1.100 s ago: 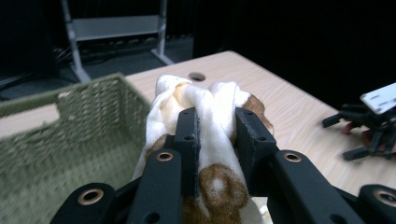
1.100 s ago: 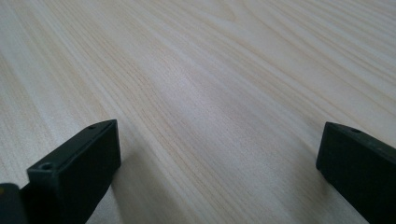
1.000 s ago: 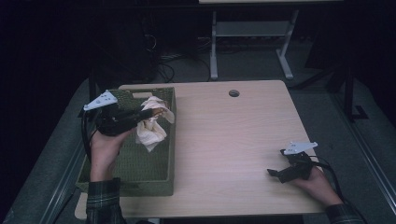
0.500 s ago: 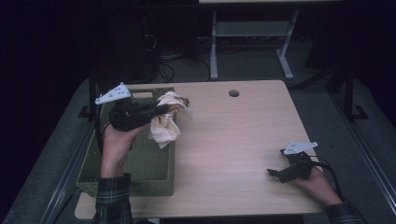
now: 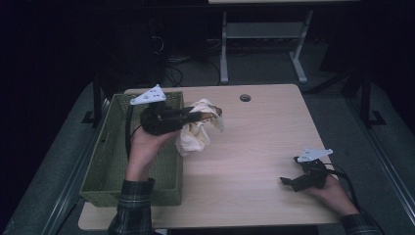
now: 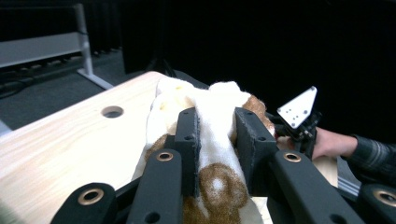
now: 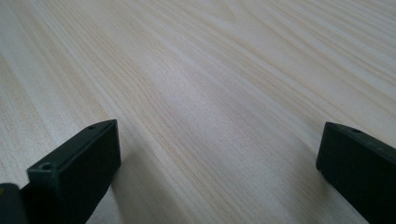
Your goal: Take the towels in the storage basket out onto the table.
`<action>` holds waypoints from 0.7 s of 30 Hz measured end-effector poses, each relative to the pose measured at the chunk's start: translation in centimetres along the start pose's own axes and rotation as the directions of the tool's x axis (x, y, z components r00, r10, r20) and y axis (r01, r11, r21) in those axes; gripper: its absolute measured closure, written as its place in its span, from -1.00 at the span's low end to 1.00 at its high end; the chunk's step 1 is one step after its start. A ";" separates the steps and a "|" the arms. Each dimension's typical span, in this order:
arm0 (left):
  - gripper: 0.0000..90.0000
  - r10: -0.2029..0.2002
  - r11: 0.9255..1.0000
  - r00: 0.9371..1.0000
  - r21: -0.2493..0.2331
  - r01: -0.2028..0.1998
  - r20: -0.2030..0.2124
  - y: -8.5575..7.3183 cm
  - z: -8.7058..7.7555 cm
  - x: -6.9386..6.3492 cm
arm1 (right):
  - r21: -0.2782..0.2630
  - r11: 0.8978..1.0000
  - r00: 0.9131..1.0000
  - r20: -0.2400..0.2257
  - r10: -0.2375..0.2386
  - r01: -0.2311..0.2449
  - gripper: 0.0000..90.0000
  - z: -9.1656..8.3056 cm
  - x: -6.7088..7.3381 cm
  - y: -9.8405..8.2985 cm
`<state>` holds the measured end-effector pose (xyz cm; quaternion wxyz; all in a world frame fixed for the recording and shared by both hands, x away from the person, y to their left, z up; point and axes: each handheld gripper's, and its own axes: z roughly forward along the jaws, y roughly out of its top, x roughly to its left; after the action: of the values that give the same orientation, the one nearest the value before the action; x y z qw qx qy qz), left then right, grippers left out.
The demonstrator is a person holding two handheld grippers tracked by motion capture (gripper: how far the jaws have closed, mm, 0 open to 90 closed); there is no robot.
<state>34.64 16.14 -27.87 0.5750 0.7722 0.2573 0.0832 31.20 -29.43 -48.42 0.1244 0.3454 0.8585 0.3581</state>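
Both tongs are in sight from above: the left tongs [image 5: 208, 116] pinch a bunched cloth [image 5: 195, 134], while the right tongs [image 5: 288, 182] rest low over the table [image 5: 264, 147] near the person's edge, jaws spread wide with bare wood between them.

Largest is the table, pale wood with a round cable hole [image 5: 245, 98] at its far side. It offers plenty of free room, so a drop would land safely, though perhaps in a heap that needs a second pick.

Next comes the green basket [image 5: 107, 161] at the table's left. The cloth hangs just past its right rim, above the tabletop. Its loose lower fold dangles low, and I judge it could catch on that rim if the hand swings back, tugging the basket or pulling the fabric free.

Smallest is the cloth itself, cream with brown patches. In the left tongs' view only a narrow ridge of it [image 6: 215, 140] sits between the pads [image 6: 189, 140]. Soft fabric gripped by so thin a fold could slide out under its own weight during a quick move.
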 end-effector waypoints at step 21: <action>0.59 0.049 0.993 0.991 0.101 -0.061 0.124 -0.5 7.8 -3.1 | 0.000 1.000 1.000 0.000 0.000 0.000 -1.00 0.0 0.0 0.0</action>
<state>35.16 8.11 -30.31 0.5458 0.8117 0.2045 0.0384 31.20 -29.43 -48.42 0.1244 0.3454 0.8585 0.3582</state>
